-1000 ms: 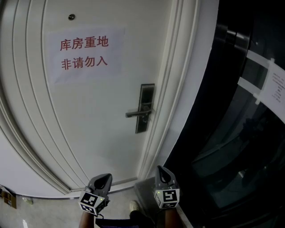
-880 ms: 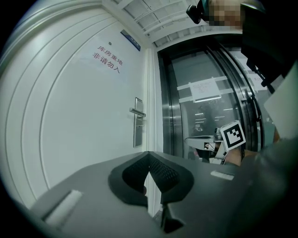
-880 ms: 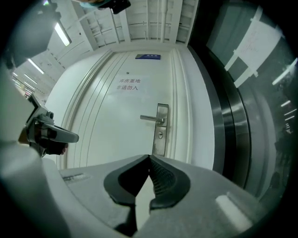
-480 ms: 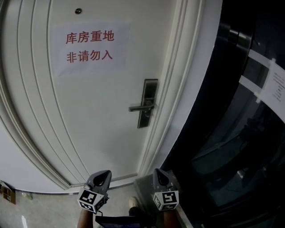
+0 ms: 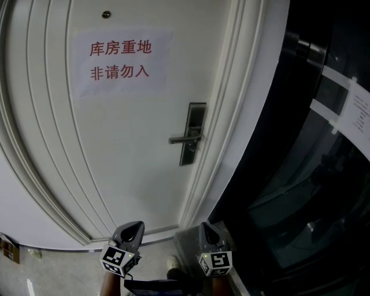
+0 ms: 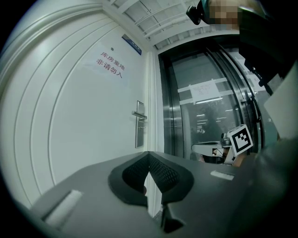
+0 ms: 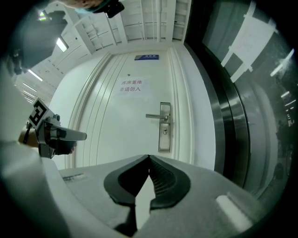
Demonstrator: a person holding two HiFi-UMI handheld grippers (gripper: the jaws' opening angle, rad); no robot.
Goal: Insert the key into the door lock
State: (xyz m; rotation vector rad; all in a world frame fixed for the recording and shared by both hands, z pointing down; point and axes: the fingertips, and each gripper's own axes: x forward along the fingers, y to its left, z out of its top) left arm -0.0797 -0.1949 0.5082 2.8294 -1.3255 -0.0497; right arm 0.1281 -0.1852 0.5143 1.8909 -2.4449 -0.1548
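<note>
A steel lock plate with a lever handle sits on the right side of the white door. In the right gripper view the plate lies straight ahead, with its keyhole under the handle. Both grippers are held low and well short of the door. My left gripper is shut, its tips meeting. My right gripper is shut too, tips together. No key shows in any view.
A paper sign with red print is stuck on the door below a peephole. To the right stands a dark glass door with taped paper strips. A shoe rests on the floor by the threshold.
My right gripper has sunk slightly and shifted a little left. The head view has moved, so the door sits further right in the picture. The left gripper has stayed put.
</note>
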